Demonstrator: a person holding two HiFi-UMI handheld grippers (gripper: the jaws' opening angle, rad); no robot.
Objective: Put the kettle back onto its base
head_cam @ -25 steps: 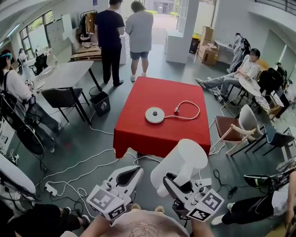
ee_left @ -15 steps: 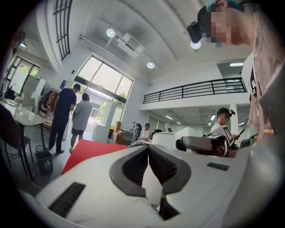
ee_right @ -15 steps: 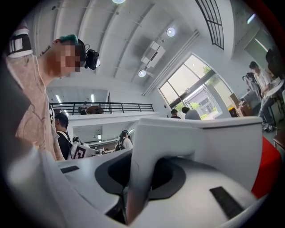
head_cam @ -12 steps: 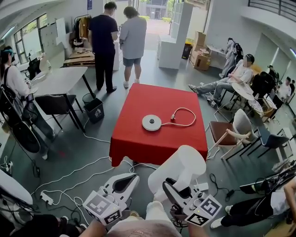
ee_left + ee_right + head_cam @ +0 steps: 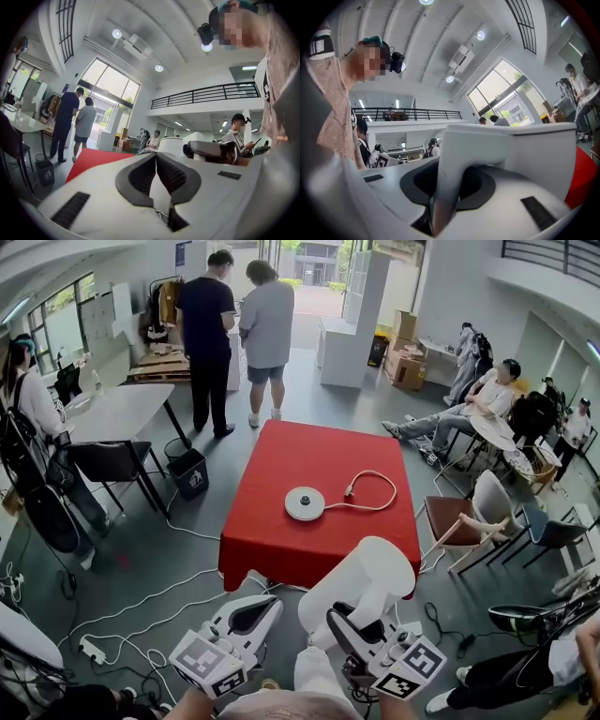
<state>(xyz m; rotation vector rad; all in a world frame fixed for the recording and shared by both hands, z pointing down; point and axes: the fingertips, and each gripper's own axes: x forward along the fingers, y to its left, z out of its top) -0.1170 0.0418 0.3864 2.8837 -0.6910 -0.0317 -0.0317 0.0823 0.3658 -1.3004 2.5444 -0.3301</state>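
Observation:
A white kettle (image 5: pixel 361 582) hangs low in the head view, just short of the near edge of the red table (image 5: pixel 272 549). My right gripper (image 5: pixel 343 617) is shut on its handle; in the right gripper view the white handle (image 5: pixel 450 164) fills the space between the dark pads. On the middle of the table sits the round white base (image 5: pixel 306 503), with its cord (image 5: pixel 373 493) looping off to the right. To the left of the kettle my left gripper (image 5: pixel 266 605) is level, shut and empty, its pads (image 5: pixel 140 176) meeting at the tips.
Two people (image 5: pixel 234 324) stand beyond the table's far edge. A grey table with a chair (image 5: pixel 117 442) and a black bin (image 5: pixel 189 471) are at the left. At the right are chairs (image 5: pixel 469 512) and seated people. Cables (image 5: pixel 141 610) trail over the floor.
The red table and base have drawn nearer and lower in the head view. Both grippers and the kettle have moved toward the table; the hold on the kettle is unchanged.

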